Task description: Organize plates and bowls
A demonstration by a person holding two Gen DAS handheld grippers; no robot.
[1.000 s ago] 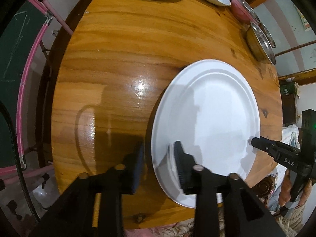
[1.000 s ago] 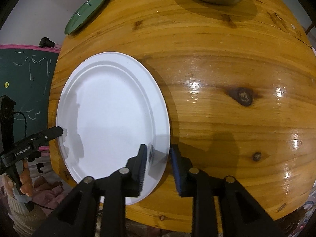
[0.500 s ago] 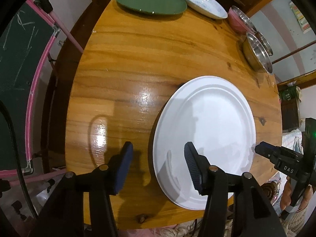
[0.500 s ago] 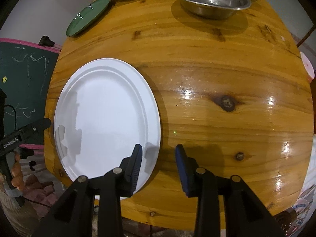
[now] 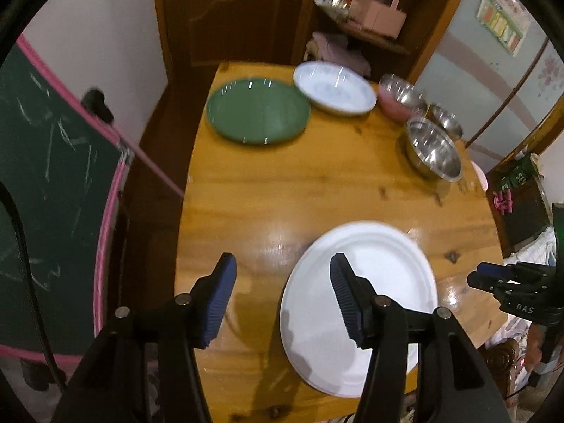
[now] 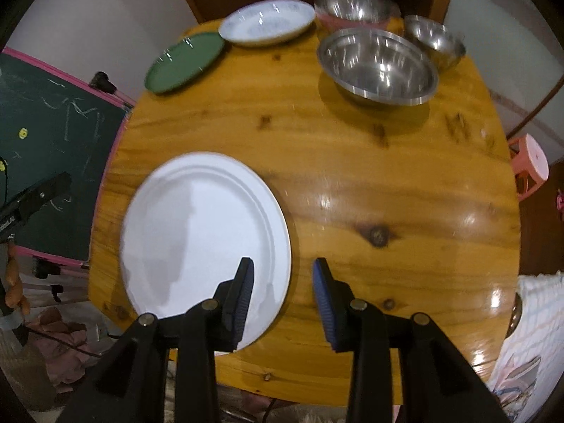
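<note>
Both grippers are hovering above the near edge of the round wooden worktop (image 6: 387, 162). The left gripper (image 5: 282, 296) is holding its fingers (image 5: 220, 299) wide apart and gripping nothing; the right gripper (image 6: 283, 298) is likewise spread, with nothing between its fingers (image 6: 243, 296). The large white plate (image 6: 197, 232) is lying flat on the worktop at the near edge, holding nothing, its near rim slightly overhanging the edge. In the right wrist view the right gripper's left finger is overlapping the plate's right rim; contact cannot be confirmed. At the far side, the green plate (image 6: 185, 61) is sitting beside the white patterned dish (image 6: 268, 23), rims nearly touching; both are showing no contents. To their right, three metal bowls are clustering close together: a pink-sided bowl (image 6: 352, 10) farthest back, a large steel bowl (image 6: 379, 67) in front of it, and a small steel bowl (image 6: 435, 40) at the right. All three are appearing empty, interiors reflecting light. Motion blur is softening detail in both views.
</note>
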